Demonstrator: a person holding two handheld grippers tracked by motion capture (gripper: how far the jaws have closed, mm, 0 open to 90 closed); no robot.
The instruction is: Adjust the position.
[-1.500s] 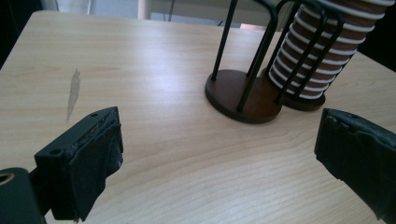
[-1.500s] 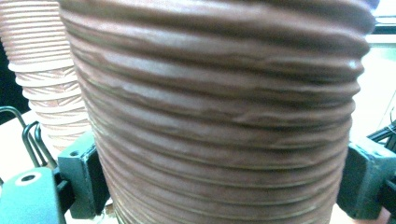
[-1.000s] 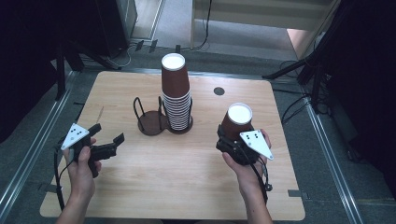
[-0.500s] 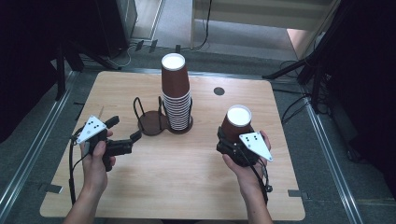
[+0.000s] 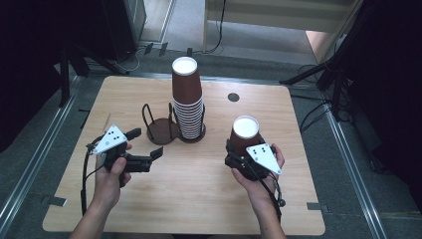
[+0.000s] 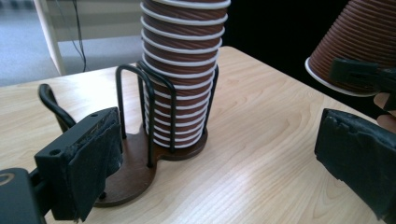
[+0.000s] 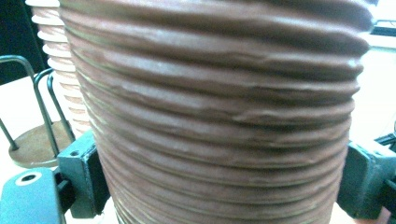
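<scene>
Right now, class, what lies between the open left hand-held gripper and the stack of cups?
In the high view, the empty half of the wire cup holder lies between the left hand-held gripper and the stack of cups.

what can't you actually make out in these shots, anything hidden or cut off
- Held cup: its rim is cut off by the bottom edge of the right gripper view.
- Cup stack: its top is cut off by the left gripper view's upper edge.
- Small dark disc on the table: too small in the high view to identify.
</scene>
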